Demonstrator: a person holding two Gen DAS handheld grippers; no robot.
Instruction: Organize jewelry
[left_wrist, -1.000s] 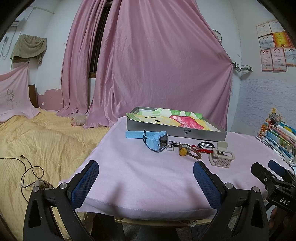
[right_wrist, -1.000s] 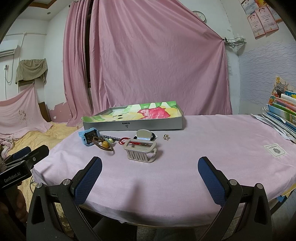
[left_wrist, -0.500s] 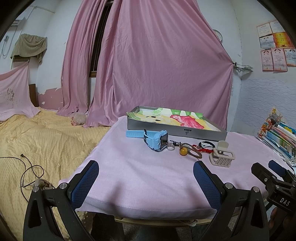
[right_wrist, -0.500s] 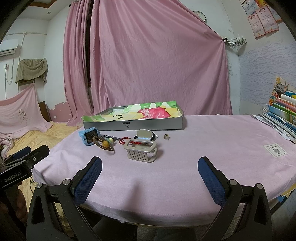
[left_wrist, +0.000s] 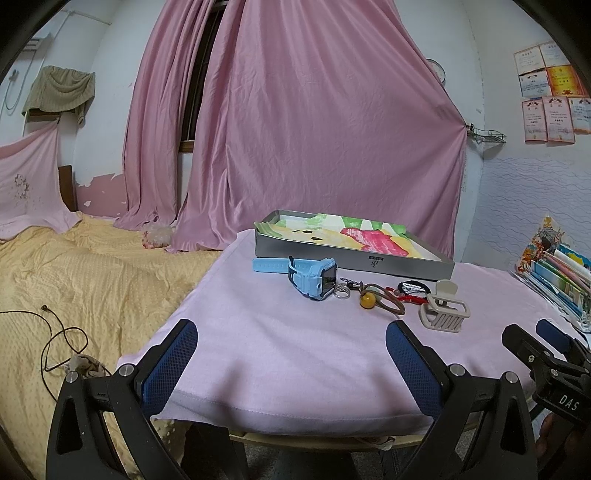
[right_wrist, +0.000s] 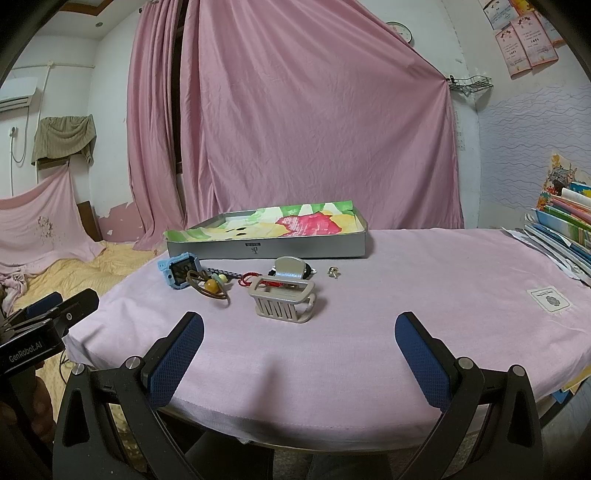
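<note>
At table's near edge, hovering with both jaws wide apart, gripping nothing: right gripper (right_wrist: 299, 354), left gripper (left_wrist: 291, 354). Lying closest to the right one, at twelve o'clock: hair clip (right_wrist: 284, 300). Beyond, waiting crosswise: tray (right_wrist: 266, 242).

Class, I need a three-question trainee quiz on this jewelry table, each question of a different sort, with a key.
1. True or false: the shallow grey metal tray already holds the blue child's smartwatch.
2. Multiple choice: what lies nearest the right gripper? A) beige plastic claw hair clip B) small silver ring C) amber bead on a brown cord
3. Fill in: both the left gripper and the right one are ____.

Key: 1 false, the watch lies on the pink tablecloth; 2 A; 3 open.
</note>
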